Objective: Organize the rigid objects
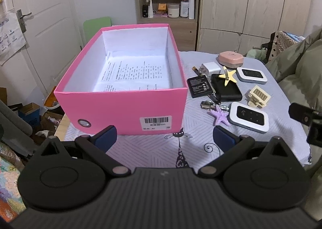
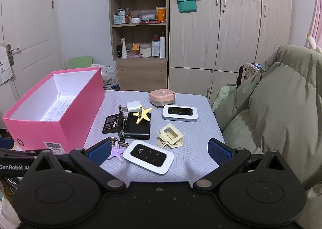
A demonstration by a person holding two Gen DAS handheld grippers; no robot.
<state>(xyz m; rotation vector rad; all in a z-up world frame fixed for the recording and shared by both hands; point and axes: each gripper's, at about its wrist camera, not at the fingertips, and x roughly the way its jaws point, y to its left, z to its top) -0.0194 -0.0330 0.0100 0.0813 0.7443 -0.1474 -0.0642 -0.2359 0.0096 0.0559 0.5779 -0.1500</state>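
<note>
Both jaws are gaping empty. The right gripper (image 2: 159, 151) is hovering over the near router (image 2: 148, 156); the purple starfish (image 2: 116, 151) at nine o'clock risks snagging.

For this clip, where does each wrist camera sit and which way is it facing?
Left wrist: on the left hand-held gripper, open, low before the pink box; the other gripper's tip shows at right.
Right wrist: on the right hand-held gripper, open, facing the near white router and the item pile.
Shared: box, both routers, yellow star clip, shelves behind.
</note>
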